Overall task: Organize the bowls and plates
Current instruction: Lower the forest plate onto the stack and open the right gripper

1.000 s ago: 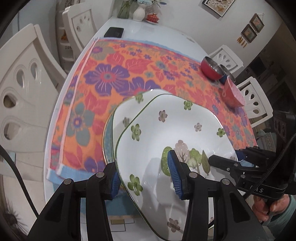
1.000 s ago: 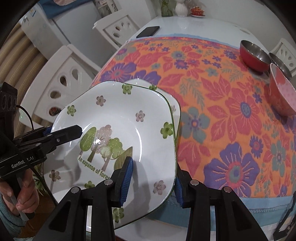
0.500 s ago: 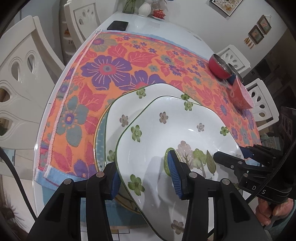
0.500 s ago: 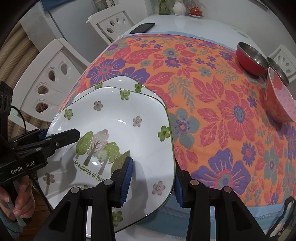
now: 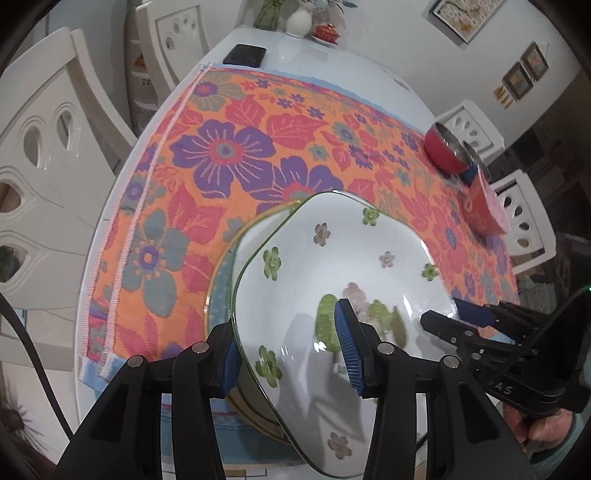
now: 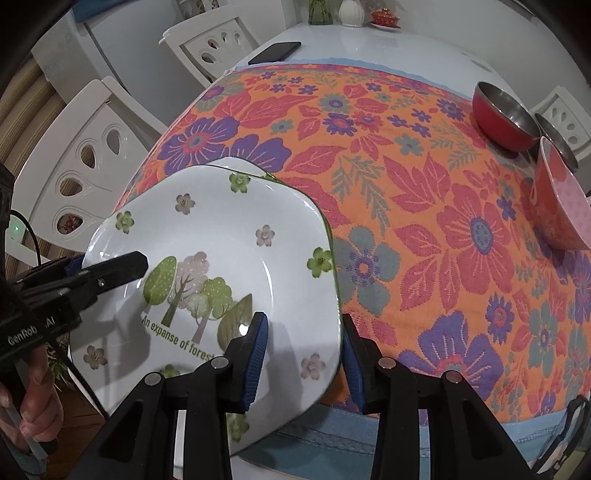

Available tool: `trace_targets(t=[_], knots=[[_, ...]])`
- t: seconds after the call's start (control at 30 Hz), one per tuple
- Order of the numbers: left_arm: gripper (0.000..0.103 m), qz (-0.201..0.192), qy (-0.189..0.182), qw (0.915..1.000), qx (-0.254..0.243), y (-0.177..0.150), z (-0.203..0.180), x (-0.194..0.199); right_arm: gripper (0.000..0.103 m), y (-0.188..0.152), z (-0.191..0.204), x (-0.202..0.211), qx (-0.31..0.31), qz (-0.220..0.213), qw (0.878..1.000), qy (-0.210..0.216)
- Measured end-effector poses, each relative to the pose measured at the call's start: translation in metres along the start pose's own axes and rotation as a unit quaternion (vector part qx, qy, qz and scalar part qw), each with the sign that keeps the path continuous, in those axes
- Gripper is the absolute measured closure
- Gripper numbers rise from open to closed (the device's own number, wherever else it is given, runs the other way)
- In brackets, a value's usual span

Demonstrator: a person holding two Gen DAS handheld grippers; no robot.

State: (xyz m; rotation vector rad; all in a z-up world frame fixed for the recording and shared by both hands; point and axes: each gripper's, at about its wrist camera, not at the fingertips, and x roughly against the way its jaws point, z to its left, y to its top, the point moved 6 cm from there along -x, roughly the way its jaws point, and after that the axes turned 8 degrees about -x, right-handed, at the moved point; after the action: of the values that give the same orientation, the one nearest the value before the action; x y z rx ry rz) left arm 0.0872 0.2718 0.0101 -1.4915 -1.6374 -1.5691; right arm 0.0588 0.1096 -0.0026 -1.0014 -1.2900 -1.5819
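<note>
A white square plate, printed with trees and small flowers, hangs between both grippers. My left gripper is shut on its left rim and my right gripper on its right rim. It sits tilted just above a stack near the table's front edge. Only a sliver of a second white plate shows there, on top of a blue-rimmed plate. At the far right stand a red steel bowl, a pink bowl and another steel bowl.
An orange floral cloth covers most of the white oval table. A black phone and a white vase sit at the far end. White chairs ring the table. A person's hand grips the left gripper's handle.
The held plate has shifted over the stack, and it now covers nearly all of the lower white plate. Both grippers kept their hold on its rims.
</note>
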Motion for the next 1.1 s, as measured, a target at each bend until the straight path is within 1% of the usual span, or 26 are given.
trace_targets(t=[0.07, 0.17, 0.37, 0.43, 0.53, 0.57, 0.63, 0.67, 0.77, 0.83, 0.9, 0.93, 1.0, 1.1], knots=[[0.059, -0.002, -0.011, 0.9999, 0.008, 0.000, 0.005, 0.004, 0.065, 0.002, -0.001, -0.001, -0.002, 0.000, 1.000, 0.000], [0.059, 0.001, -0.023, 0.9996, 0.015, 0.000, 0.007, 0.005, 0.065, 0.003, -0.002, -0.003, -0.006, 0.003, 1.000, 0.003], [0.059, 0.020, -0.017, 0.9997, -0.001, 0.001, 0.003, 0.003, 0.065, 0.002, -0.001, -0.005, -0.009, 0.005, 1.000, 0.001], [0.059, 0.031, -0.011, 0.9994, -0.014, 0.000, 0.000, 0.003, 0.065, 0.002, -0.003, -0.006, -0.014, 0.008, 1.000, -0.001], [0.059, 0.051, 0.009, 0.9978, -0.041, 0.000, -0.003, 0.004, 0.065, 0.003, -0.007, -0.005, -0.017, 0.008, 1.000, -0.003], [0.056, 0.059, 0.025, 0.9964, -0.055, 0.000, -0.004, 0.004, 0.065, 0.003, -0.007, -0.005, -0.018, 0.008, 1.000, -0.002], [0.056, 0.079, 0.053, 0.9929, -0.071, -0.003, 0.000, 0.002, 0.065, 0.003, -0.009, -0.003, -0.019, 0.008, 1.000, -0.002], [0.056, 0.084, 0.059, 0.9916, -0.079, -0.004, 0.001, 0.001, 0.065, 0.003, -0.009, -0.002, -0.020, 0.008, 1.000, -0.002], [0.056, 0.085, 0.047, 0.9919, -0.082, -0.003, 0.001, 0.001, 0.065, 0.002, -0.008, -0.001, -0.022, 0.007, 1.000, 0.004], [0.056, 0.092, 0.059, 0.9901, -0.088, -0.003, 0.000, -0.002, 0.065, 0.002, -0.006, -0.001, -0.022, 0.008, 1.000, 0.003], [0.055, 0.089, 0.081, 0.9868, -0.108, -0.004, -0.001, -0.001, 0.065, 0.002, -0.005, 0.000, -0.024, 0.007, 1.000, 0.003], [0.054, 0.085, 0.090, 0.9857, -0.115, -0.004, 0.000, 0.003, 0.065, 0.002, -0.006, 0.001, -0.024, 0.006, 1.000, 0.003], [0.053, 0.080, 0.089, 0.9867, -0.110, -0.004, 0.007, 0.008, 0.065, 0.004, -0.007, 0.002, -0.028, 0.004, 1.000, 0.001], [0.053, 0.080, 0.087, 0.9898, -0.080, -0.002, 0.026, 0.011, 0.065, 0.007, -0.009, 0.001, -0.035, 0.007, 0.999, 0.004]])
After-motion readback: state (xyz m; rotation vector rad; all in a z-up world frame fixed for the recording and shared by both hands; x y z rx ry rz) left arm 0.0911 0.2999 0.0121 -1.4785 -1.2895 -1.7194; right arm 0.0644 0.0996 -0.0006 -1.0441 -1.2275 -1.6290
